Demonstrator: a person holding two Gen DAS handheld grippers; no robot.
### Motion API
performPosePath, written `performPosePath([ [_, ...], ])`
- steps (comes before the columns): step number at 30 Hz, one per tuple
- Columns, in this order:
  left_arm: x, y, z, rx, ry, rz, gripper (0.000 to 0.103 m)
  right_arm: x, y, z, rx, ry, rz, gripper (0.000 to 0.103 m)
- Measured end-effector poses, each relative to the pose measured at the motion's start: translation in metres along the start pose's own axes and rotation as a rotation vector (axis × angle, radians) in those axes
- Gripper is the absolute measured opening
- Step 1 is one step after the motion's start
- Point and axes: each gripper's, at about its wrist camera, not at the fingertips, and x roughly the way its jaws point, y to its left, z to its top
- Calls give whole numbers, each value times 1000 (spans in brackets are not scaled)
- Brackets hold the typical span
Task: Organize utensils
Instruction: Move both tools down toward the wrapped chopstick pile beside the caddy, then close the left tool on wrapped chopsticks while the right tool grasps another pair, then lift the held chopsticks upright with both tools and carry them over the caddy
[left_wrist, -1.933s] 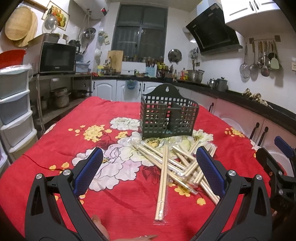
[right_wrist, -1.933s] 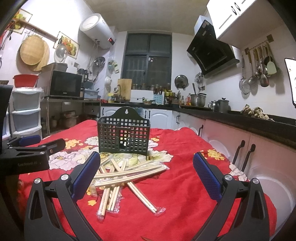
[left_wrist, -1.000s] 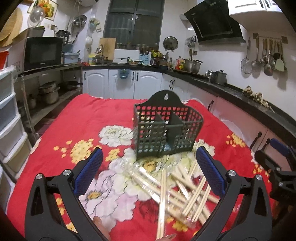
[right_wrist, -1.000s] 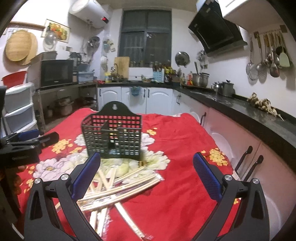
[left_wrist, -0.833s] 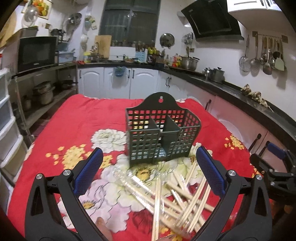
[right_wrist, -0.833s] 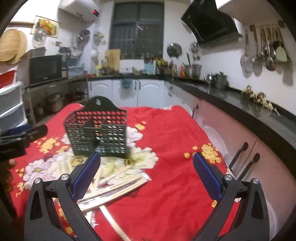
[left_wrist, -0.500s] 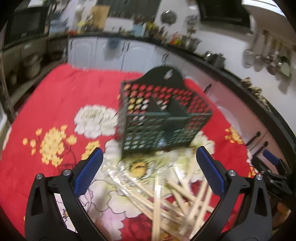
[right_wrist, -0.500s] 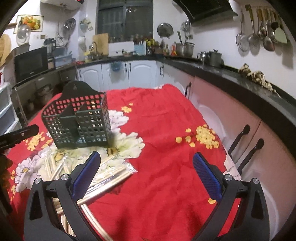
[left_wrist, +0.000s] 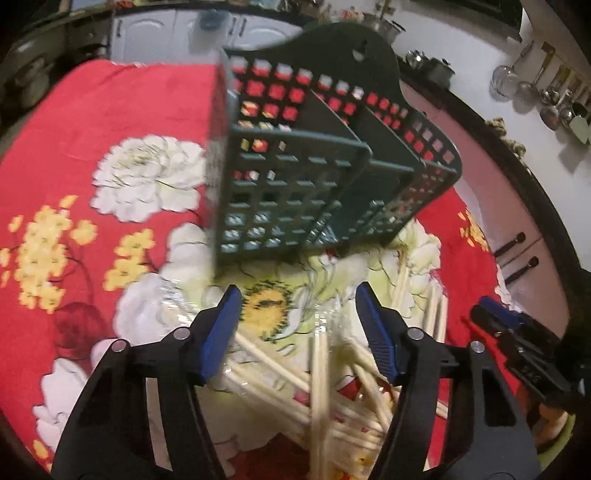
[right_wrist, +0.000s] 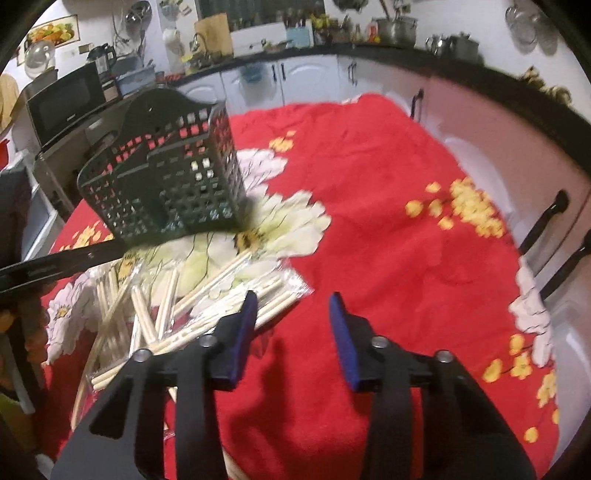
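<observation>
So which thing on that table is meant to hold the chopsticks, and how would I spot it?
Look at the table under the red flowered cloth. Just beyond the heap of wrapped chopsticks stands a dark green plastic holder. It is the only upright thing there: lattice walls full of square holes, dividers inside, and a rounded back tab with a hanging hole.

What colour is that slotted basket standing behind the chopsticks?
Dark green, almost black, plastic basket with square holes; the left wrist view shows it best.
</observation>
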Motion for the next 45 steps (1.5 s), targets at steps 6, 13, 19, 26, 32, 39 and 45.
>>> performPosePath([
  [6, 20, -2, 1, -14, 74, -49, 38, 13, -6, 3, 61, 58, 49, 35],
  [13, 31, -4, 4, -9, 106, -53, 32, 38, -21, 8, 165, 135, 103, 33],
  [19, 38, 1, 8, -2, 115, -47, 14, 45, -34, 9, 219, 145, 151, 20],
  [26, 33, 15, 7, -22, 105, -70, 4, 40, -47, 9, 248, 133, 192, 9],
  [32, 8, 21, 8, -17, 59, -93, 1, 30, -51, 15, 238, 101, 194, 6],
  [39, -29, 17, 16, -4, -32, -123, 1, 0, -45, 31, 168, 17, 224, 6],
  [45, -60, -7, 26, 51, -114, -160, 0, -39, -22, 52, 73, -85, 268, 6],
])
